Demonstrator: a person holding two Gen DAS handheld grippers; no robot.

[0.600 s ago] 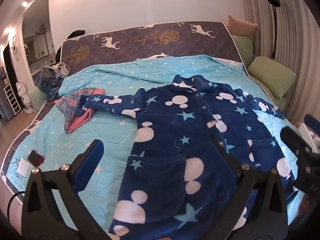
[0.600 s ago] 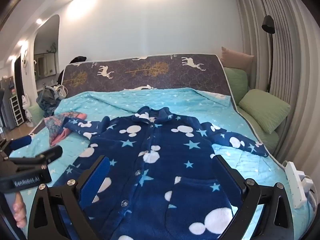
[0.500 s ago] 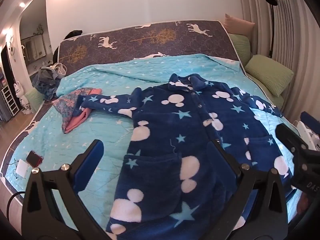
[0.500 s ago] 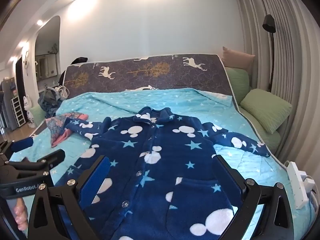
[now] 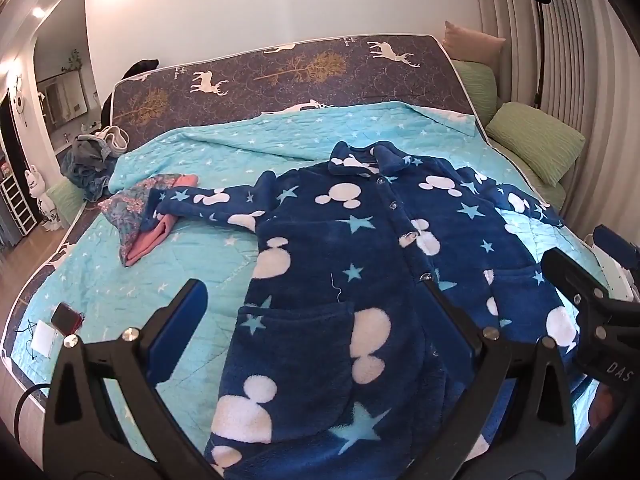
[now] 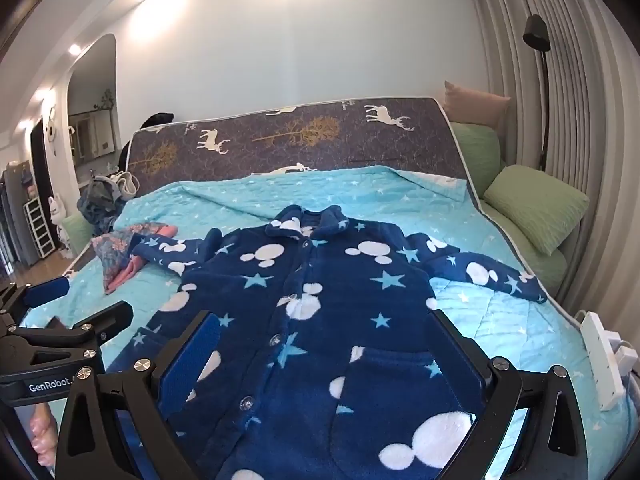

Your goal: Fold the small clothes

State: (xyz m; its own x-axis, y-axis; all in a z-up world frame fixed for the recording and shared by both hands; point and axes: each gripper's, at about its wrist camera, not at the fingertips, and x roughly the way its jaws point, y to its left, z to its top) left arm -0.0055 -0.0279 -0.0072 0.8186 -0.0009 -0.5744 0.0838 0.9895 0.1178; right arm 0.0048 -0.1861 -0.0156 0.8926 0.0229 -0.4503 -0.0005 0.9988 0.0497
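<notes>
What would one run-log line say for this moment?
left gripper: open, empty | right gripper: open, empty | blue pajama top: spread flat, unfolded | blanket: underneath

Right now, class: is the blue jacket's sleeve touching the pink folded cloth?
Touching. The left wrist view shows the jacket's sleeve lying across the pink folded cloth, its cuff overlapping it with no gap.

Black gripper frames, blue-padded fingers [image 5: 176,336], silver screws, "GenRobot" lettering
</notes>
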